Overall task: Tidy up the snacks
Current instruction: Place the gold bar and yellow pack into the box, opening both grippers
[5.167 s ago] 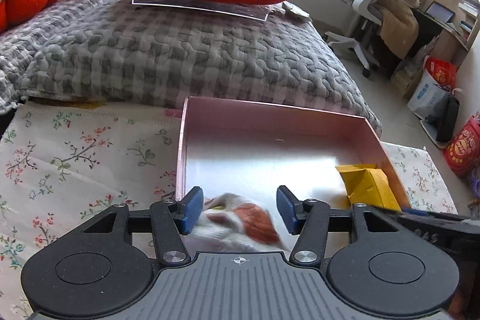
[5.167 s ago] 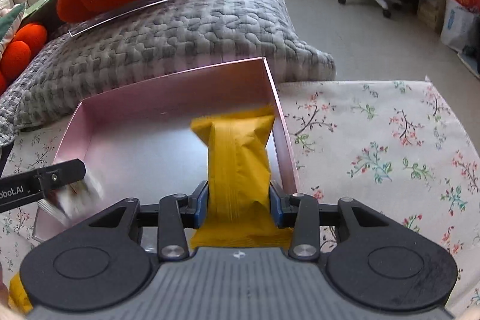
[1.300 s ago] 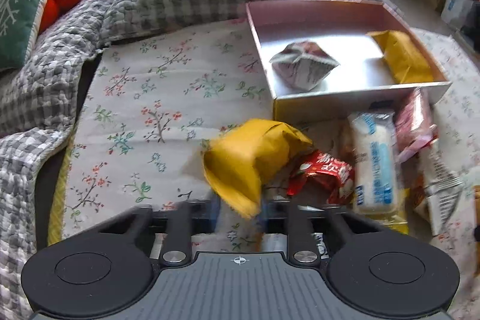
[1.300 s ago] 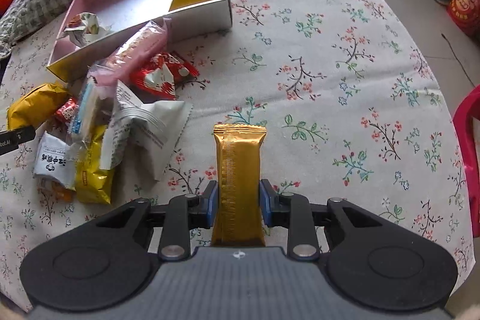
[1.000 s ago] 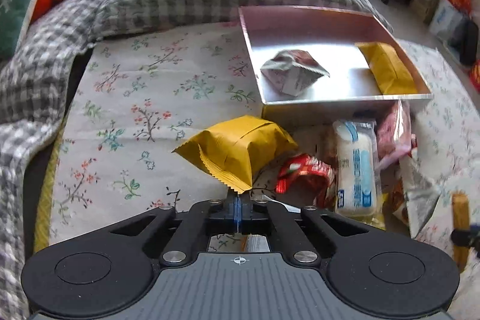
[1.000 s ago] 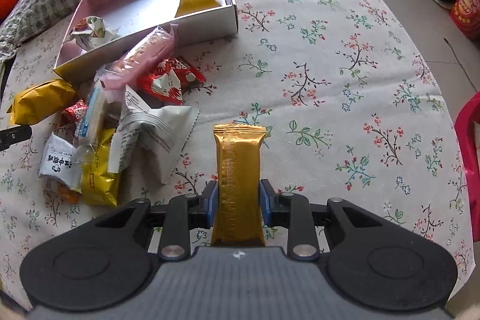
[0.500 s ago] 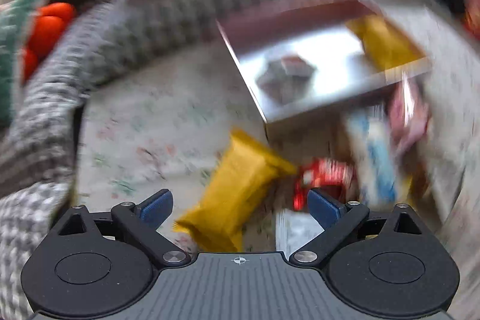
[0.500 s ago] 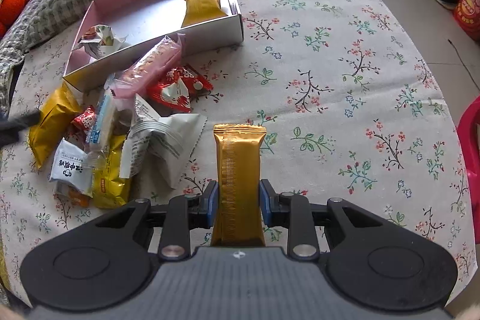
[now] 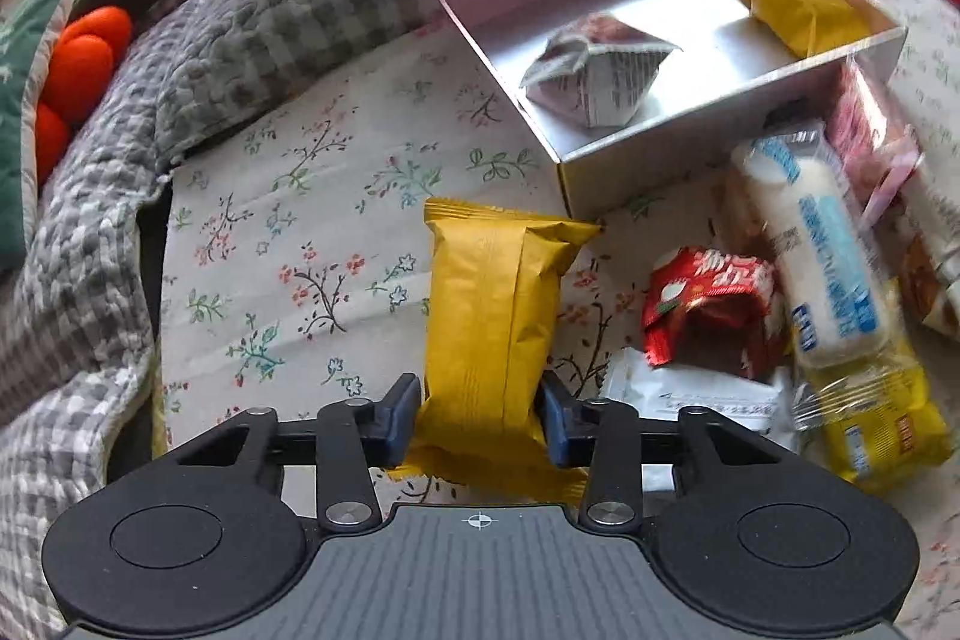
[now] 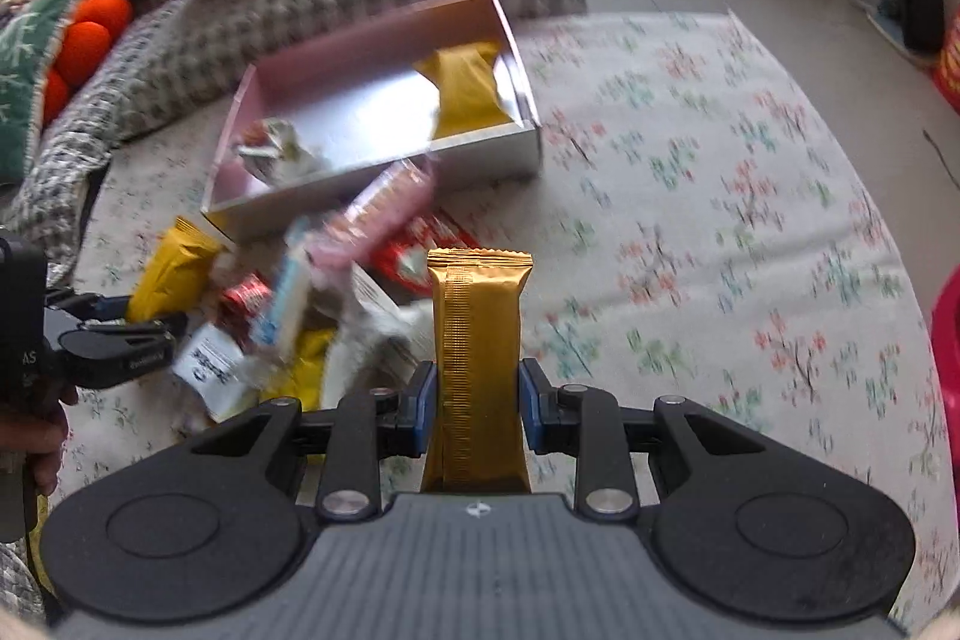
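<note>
Bright daylight, strong fisheye bending at the edges, motion blur across the right wrist view, dark vignetted corners.

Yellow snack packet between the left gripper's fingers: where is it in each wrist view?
Left wrist: yellow snack packet sits bottom centre, between the left gripper fingers.
Right wrist: same packet at the left edge, beside the snack pile, ahead of the left gripper.
Shared landmark: the pink box, just beyond the packet in both.
</note>
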Tool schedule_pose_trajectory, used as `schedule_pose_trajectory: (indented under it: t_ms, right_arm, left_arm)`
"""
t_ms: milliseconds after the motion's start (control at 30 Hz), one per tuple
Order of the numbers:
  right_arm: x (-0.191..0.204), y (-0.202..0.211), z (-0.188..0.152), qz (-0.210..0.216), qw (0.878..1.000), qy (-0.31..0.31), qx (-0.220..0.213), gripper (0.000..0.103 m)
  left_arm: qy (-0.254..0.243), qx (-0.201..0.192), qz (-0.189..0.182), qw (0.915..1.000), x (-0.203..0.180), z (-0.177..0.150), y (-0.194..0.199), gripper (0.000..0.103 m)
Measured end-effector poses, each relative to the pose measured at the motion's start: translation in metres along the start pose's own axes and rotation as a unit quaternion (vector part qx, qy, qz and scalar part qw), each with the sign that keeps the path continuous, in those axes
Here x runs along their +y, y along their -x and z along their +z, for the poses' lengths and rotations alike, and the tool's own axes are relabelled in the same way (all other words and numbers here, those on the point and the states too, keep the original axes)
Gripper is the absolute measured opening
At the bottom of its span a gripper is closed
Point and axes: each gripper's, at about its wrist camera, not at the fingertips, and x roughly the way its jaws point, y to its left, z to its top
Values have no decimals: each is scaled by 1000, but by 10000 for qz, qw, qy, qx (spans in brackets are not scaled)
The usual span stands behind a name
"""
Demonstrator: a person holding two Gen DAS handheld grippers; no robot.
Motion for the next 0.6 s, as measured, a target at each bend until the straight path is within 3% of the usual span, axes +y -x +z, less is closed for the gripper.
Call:
schedule_pose_trajectory:
  t_ms: [267, 433, 600]
  right_arm:
    - [18, 7, 26, 312, 9974, 465, -457, 26]
    - [32, -9, 58, 506, 9950, 567, -641, 26]
    - [48, -36, 90, 593, 9949, 489, -659, 26]
  left_arm:
    - [739, -702, -715, 9922, 21, 16, 58, 36]
    - [1269, -1162, -1329, 9761, 22, 39, 74, 36]
    - [1590, -1283, -1796, 9623, 7, 77, 66, 36]
